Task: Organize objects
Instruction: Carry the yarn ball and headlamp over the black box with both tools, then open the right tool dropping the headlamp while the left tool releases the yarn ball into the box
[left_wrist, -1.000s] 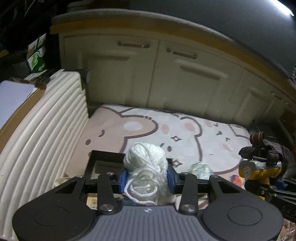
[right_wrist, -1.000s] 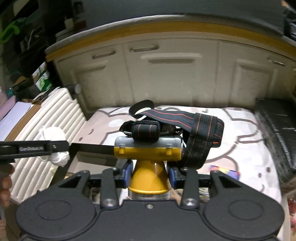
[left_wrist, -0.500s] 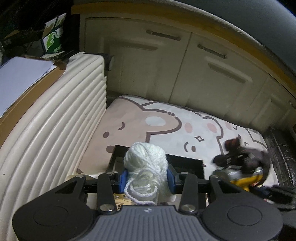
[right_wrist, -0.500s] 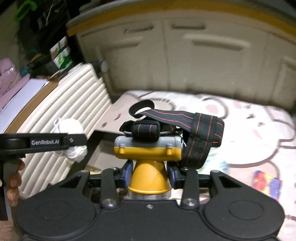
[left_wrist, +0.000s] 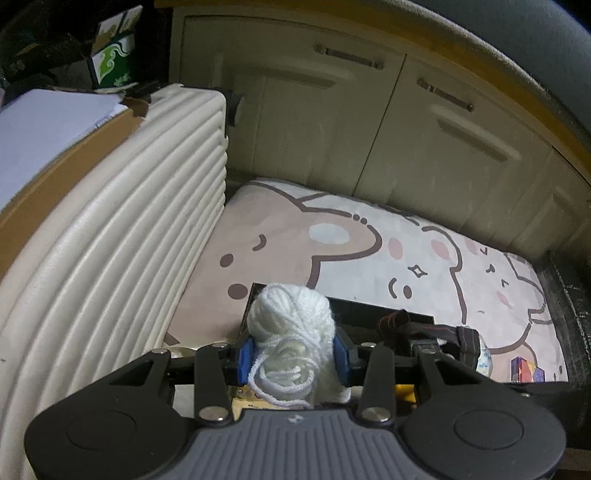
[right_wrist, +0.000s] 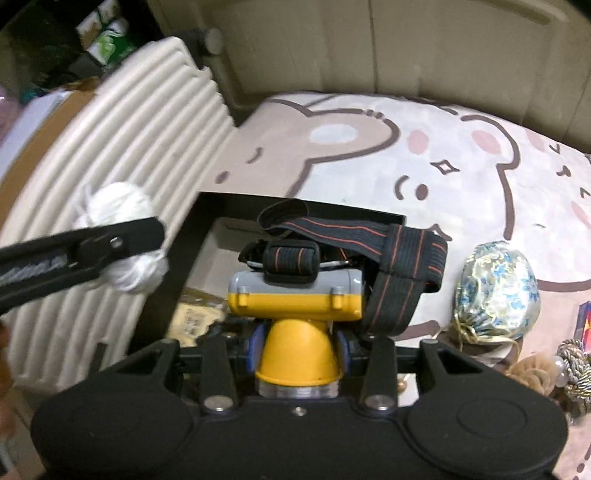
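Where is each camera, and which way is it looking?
Left wrist: on the left gripper, looking along its fingers over the white yarn ball it holds, toward the bear mat and cabinets.
Right wrist: on the right gripper, looking over its yellow headlamp into the black box; the left gripper shows at left.
Both show the yarn, box, mat and ribbed suitcase.

Cream cabinet doors (left_wrist: 332, 122) with metal bar handles (left_wrist: 349, 61) were seen along back, topped by wood-edged grey counter (left_wrist: 480, 55). Floor was covered by pink mat (left_wrist: 280, 236) printed with cartoon bears. Ribbed cream suitcase (left_wrist: 110, 236) was stood at left, cardboard and white paper (left_wrist: 40, 125) laid on top. Lighting was dim.
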